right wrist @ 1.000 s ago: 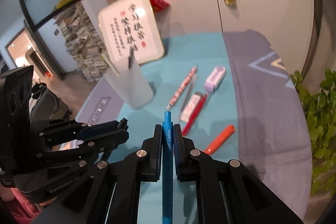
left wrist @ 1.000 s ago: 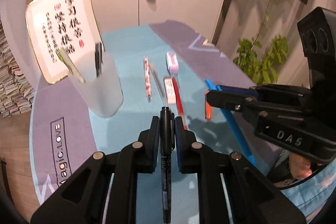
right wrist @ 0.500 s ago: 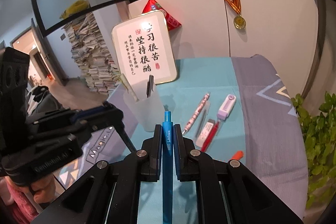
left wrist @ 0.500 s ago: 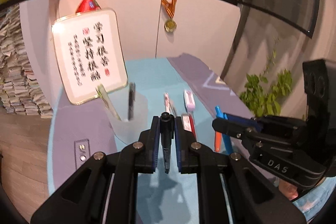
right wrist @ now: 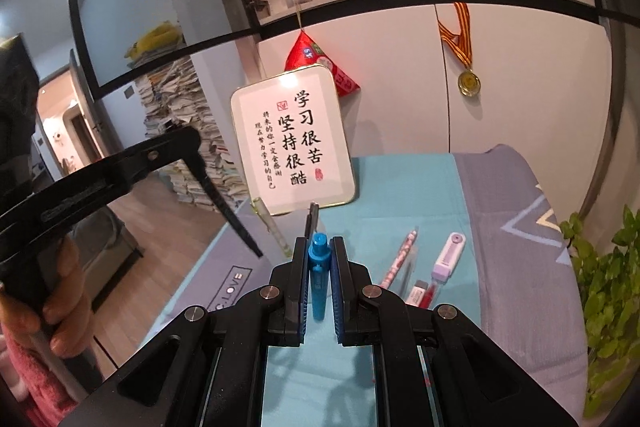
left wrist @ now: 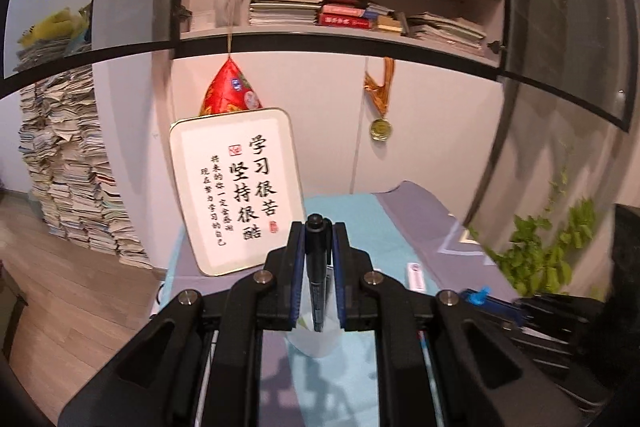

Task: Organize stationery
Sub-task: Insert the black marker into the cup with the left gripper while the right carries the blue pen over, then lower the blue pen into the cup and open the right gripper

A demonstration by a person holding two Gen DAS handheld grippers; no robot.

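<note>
Both pens have risen above the cup (left wrist: 316, 341), your left gripper (left wrist: 316, 281) clamping the black marker (left wrist: 318, 267), right gripper (right wrist: 318, 279) the blue pen (right wrist: 319, 283), ready to drop in.

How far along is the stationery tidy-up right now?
Done: the translucent pen cup already holds two pens. In hand: the left hand-held gripper is shut on a black marker pen, and the right hand-held gripper on a blue pen. Left on the blue table mat: a pink patterned pen, a lilac correction tape, a white eraser and a red pen.
</note>
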